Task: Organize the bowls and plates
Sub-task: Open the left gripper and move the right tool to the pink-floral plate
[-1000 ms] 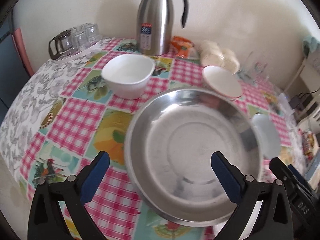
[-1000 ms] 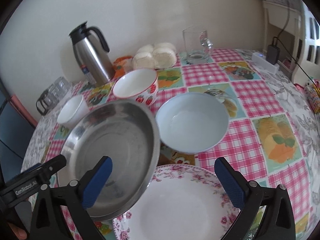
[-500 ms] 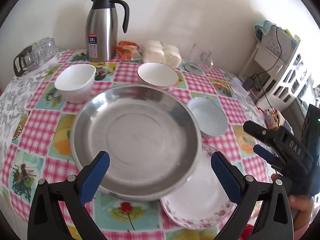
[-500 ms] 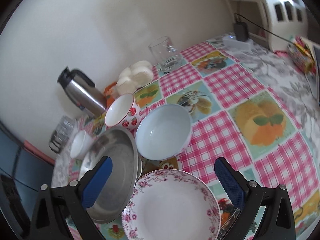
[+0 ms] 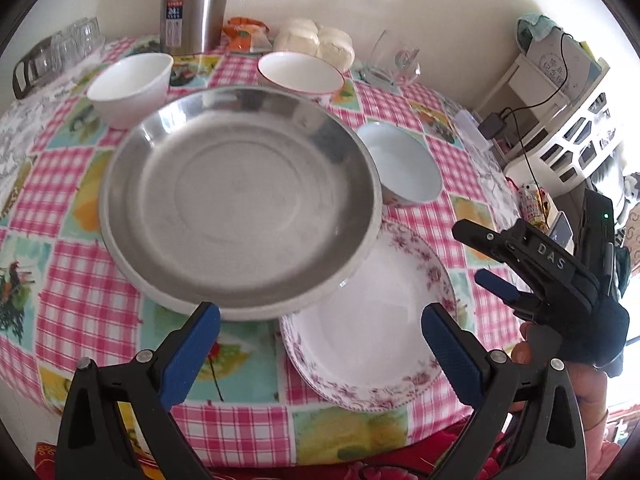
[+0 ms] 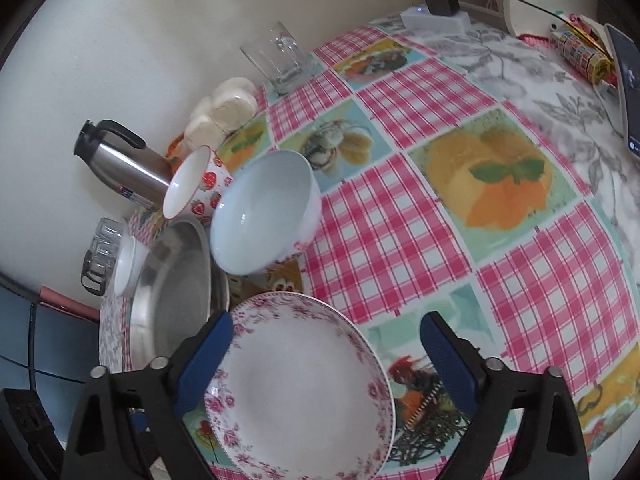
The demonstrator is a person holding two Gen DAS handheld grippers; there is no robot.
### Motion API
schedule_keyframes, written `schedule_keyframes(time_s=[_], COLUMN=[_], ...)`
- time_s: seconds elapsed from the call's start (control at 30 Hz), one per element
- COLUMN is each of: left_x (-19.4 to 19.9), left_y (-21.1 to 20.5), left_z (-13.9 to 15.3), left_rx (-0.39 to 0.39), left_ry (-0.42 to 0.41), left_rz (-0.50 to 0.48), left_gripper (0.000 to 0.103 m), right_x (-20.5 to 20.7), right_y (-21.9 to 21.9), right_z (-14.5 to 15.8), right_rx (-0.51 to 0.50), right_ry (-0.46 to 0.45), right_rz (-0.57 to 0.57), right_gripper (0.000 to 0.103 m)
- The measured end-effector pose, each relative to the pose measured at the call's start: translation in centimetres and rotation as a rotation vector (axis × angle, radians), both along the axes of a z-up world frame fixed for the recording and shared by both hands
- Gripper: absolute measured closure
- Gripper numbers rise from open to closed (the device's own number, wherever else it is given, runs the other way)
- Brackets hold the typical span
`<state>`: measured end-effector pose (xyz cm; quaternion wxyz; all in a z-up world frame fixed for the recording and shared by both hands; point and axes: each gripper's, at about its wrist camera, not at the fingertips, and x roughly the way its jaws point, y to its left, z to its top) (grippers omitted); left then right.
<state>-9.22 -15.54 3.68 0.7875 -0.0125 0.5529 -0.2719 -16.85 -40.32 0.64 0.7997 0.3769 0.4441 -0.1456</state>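
A wide steel pan (image 5: 240,200) sits mid-table, its near right rim over the edge of a floral plate (image 5: 372,340). Behind stand a white bowl (image 5: 128,88), a strawberry bowl (image 5: 300,72) and a pale blue bowl (image 5: 404,168). My left gripper (image 5: 320,344) is open just short of the pan, gripping nothing. In the right wrist view my right gripper (image 6: 326,356) hangs over the floral plate (image 6: 300,392), jaws closing. The plate lies between them and the pads do not press on it. The blue bowl (image 6: 264,212) and steel pan (image 6: 176,288) lie beyond.
A steel thermos (image 5: 192,4), glass cups (image 5: 60,52), wrapped buns (image 5: 316,40) and a glass mug (image 5: 394,60) line the wall side. A phone (image 6: 628,88) and power strip (image 6: 436,20) lie at the right. The table's near edge (image 5: 280,456) is close below the plate.
The left gripper drew back from the steel pan and swung right, bringing the floral plate into view. The right gripper rolled, sank toward the plate, and its jaws narrowed a little.
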Motion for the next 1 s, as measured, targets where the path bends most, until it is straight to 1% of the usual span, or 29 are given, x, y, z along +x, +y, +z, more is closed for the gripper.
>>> schedule_keyframes(time_s=[0.1, 0.2, 0.27, 0.33, 0.37, 0.47, 0.57, 0.6, 0.63, 0.67, 0.73, 0.77, 0.83, 0.9, 0.97, 1.0], left_x=[-0.5, -0.4, -0.3, -0.2, -0.1, -0.1, -0.3, -0.2, -0.1, 0.1, 0.4, 0.6, 1.0, 1.1, 1.2, 1.2], left_y=[-0.5, -0.9, -0.8, -0.7, -0.7, -0.9, -1.2, -1.2, -1.2, -1.2, -1.0, -0.7, -0.5, -0.4, -0.3, -0.4], left_z=[-0.1, -0.8, -1.4, -2.0, -2.3, -3.1, -3.5, -3.7, -3.9, -4.3, -5.2, -5.6, -6.4, -6.9, -7.0, -7.0], left_rx=[0.016, 0.029, 0.038, 0.049, 0.057, 0.081, 0.097, 0.099, 0.101, 0.101, 0.100, 0.100, 0.092, 0.094, 0.093, 0.087], left_ry=[0.001, 0.029, 0.056, 0.075, 0.086, 0.105, 0.109, 0.114, 0.121, 0.134, 0.167, 0.184, 0.211, 0.225, 0.212, 0.207], left_rz=[-0.023, -0.035, -0.027, -0.016, -0.012, -0.010, -0.019, -0.018, -0.013, -0.004, 0.018, 0.034, 0.059, 0.074, 0.081, 0.079], left_gripper=[0.002, 0.003, 0.010, 0.014, 0.014, 0.014, 0.017, 0.018, 0.023, 0.027, 0.029, 0.033, 0.040, 0.044, 0.053, 0.056], right_x=[-0.2, 0.0, 0.2, 0.4, 0.4, 0.5, 0.6, 0.7, 1.1, 1.1, 1.2, 1.3, 1.4, 1.5, 1.6, 1.6], right_y=[-0.2, -0.2, -0.1, -0.1, -0.1, 0.1, 0.5, 0.6, 0.8, 0.9, 0.8, 0.9, 1.0, 0.9, 0.9, 0.9], right_z=[-0.2, -1.1, -1.9, -2.6, -2.8, -3.6, -4.1, -4.1, -4.2, -4.2, -4.2, -4.3, -4.3, -4.4, -4.4, -4.5], right_rx=[0.005, 0.021, 0.038, 0.048, 0.052, 0.060, 0.061, 0.058, 0.051, 0.047, 0.052, 0.054, 0.053, 0.051, 0.048, 0.050], right_ry=[0.003, 0.038, 0.063, 0.084, 0.103, 0.119, 0.133, 0.136, 0.137, 0.138, 0.131, 0.128, 0.123, 0.119, 0.113, 0.110], right_rz=[-0.005, 0.005, 0.011, 0.018, 0.068, 0.084, 0.102, 0.109, 0.114, 0.118, 0.125, 0.128, 0.136, 0.149, 0.155, 0.157], right_gripper=[0.016, 0.017, 0.017, 0.017, 0.017, 0.018, 0.024, 0.028, 0.032, 0.033, 0.035, 0.036, 0.046, 0.051, 0.058, 0.061])
